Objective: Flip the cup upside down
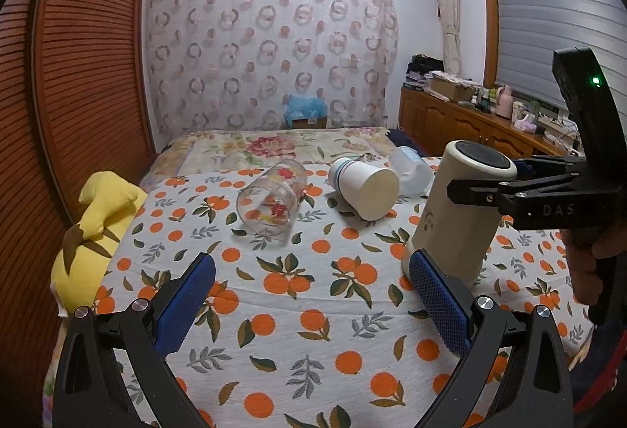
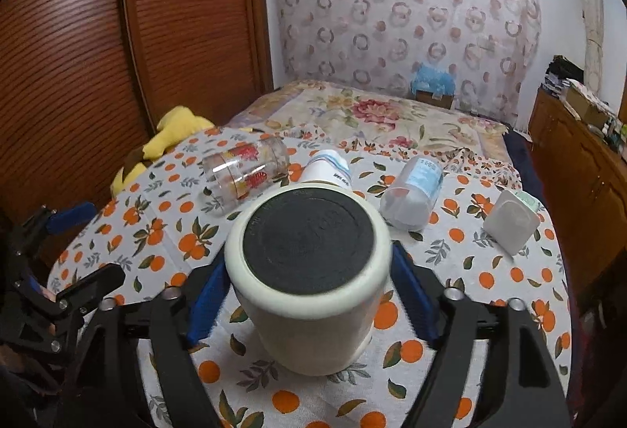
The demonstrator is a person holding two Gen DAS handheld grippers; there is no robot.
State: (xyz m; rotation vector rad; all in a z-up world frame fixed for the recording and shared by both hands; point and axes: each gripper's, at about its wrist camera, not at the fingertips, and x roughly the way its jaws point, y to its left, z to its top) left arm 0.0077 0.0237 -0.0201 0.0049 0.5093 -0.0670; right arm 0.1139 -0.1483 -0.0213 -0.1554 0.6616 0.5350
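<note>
A bed covered in an orange-fruit print sheet fills the scene. At far left lies a yellow plush toy. Next, a clear glass tumbler with flower prints lies on its side, then a white paper cup on its side, then a frosted plastic cup also tipped over. At far right in the right wrist view sits a small white square container.

The cream cup stands near the front of the bed with its dark rubber base facing up and its mouth down on the sheet, tilted slightly. The right gripper has its blue padded jaws around the cup's upper wall, close against both sides, apparently gripping it. The left gripper hovers beside the cup, jaws wide apart and holding nothing.

The cup looks rigid, smooth and fairly heavy, possibly ceramic or insulated, so it may slip. The straight side wall near the middle seems the safest place to grip. The soft bed could let it topple.
</note>
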